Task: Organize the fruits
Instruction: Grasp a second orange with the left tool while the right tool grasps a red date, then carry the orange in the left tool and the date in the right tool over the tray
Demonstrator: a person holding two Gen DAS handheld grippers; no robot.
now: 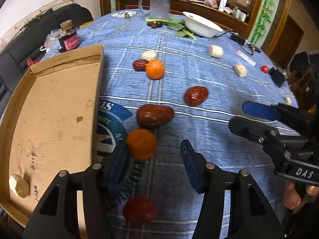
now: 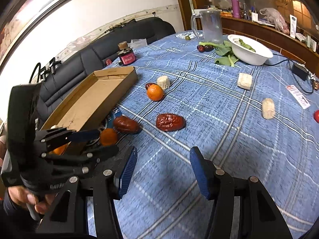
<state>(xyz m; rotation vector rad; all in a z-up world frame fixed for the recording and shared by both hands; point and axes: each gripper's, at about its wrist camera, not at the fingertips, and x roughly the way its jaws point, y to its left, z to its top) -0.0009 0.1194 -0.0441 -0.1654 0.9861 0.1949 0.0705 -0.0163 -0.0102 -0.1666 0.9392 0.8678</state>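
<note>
My left gripper (image 1: 153,159) is open over the blue cloth. An orange (image 1: 141,143) lies at the tip of its left finger, beside the cardboard box (image 1: 57,107). A blurred red fruit (image 1: 138,210) lies between the fingers, close to the camera. A red date (image 1: 154,115) lies just beyond the orange, another date (image 1: 195,95) further right. A second orange (image 1: 155,69) with a small date (image 1: 140,64) lies further out. My right gripper (image 2: 162,166) is open and empty over bare cloth. It shows from the side in the left wrist view (image 1: 245,115).
A white chunk (image 1: 20,185) lies inside the box. Other white chunks (image 1: 215,51) are scattered on the cloth. A white bowl (image 1: 201,24), leafy greens (image 1: 177,26), a clear jug (image 1: 158,3) and a red jar (image 1: 68,38) stand at the far side. A sofa (image 2: 95,47) lies behind.
</note>
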